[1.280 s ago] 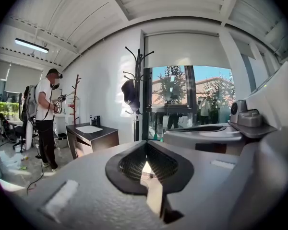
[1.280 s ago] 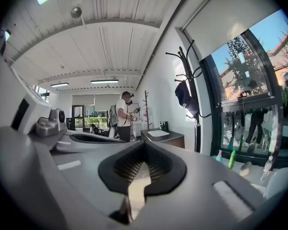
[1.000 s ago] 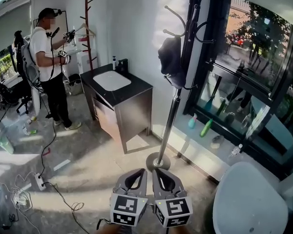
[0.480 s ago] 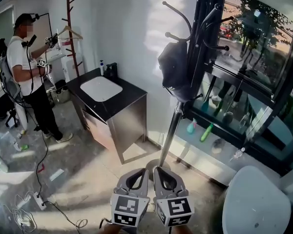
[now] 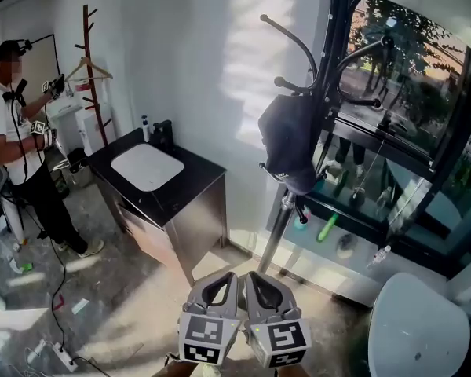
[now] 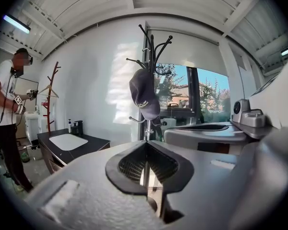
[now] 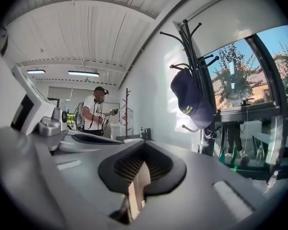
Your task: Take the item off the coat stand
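A dark navy cap (image 5: 290, 151) hangs from a hook of the black coat stand (image 5: 335, 61), beside the window. Both grippers are held low and side by side in the head view, well short of the stand's chrome lower pole (image 5: 275, 230). My left gripper (image 5: 212, 289) is shut with nothing in it. So is my right gripper (image 5: 268, 289), also empty. The left gripper view has the cap (image 6: 144, 94) straight ahead above the closed jaw tips (image 6: 145, 145). From the right gripper view, the cap (image 7: 191, 99) hangs up and to the right of its closed tips (image 7: 143, 145).
A black vanity cabinet with a white sink (image 5: 147, 167) stands against the wall left of the stand. Another person (image 5: 16, 155) works at a wooden coat stand (image 5: 94, 61) at far left. A white rounded seat (image 5: 420, 328) is at lower right. Bottles (image 5: 327, 228) lie along the window sill.
The head view has swung and come closer, so the stand and cap sit larger and more central and the other person has slid left. Both grippers stay shut, side by side.
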`<state>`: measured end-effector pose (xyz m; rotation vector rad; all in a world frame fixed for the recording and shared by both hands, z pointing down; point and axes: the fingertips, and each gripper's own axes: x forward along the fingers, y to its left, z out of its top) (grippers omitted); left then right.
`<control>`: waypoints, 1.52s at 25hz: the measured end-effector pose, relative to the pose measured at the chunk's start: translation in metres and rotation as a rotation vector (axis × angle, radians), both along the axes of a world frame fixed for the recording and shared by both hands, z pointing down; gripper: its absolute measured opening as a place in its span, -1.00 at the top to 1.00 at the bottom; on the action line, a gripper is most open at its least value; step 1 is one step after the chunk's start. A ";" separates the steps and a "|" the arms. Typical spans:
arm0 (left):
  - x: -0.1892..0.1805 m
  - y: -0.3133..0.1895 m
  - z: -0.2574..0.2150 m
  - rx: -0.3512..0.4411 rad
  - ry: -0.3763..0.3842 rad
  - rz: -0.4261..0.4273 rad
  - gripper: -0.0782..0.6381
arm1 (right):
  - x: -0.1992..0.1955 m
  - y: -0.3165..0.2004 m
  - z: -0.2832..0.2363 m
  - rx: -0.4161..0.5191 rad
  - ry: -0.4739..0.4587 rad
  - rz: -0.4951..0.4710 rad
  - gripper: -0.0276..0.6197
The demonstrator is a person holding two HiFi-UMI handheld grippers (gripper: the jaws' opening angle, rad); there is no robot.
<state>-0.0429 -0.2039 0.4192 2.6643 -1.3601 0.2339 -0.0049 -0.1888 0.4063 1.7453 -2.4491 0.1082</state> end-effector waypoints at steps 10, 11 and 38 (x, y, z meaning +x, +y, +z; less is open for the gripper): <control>-0.003 -0.044 -0.007 0.019 0.014 0.049 0.77 | 0.016 -0.041 -0.032 0.082 0.048 0.081 0.90; -0.002 -0.048 -0.008 0.021 0.014 0.051 0.77 | 0.021 -0.045 -0.039 0.096 0.058 0.090 0.90; 0.038 -0.140 -0.045 0.100 -0.005 -0.046 0.77 | 0.119 -0.176 -0.178 0.348 0.150 0.096 0.71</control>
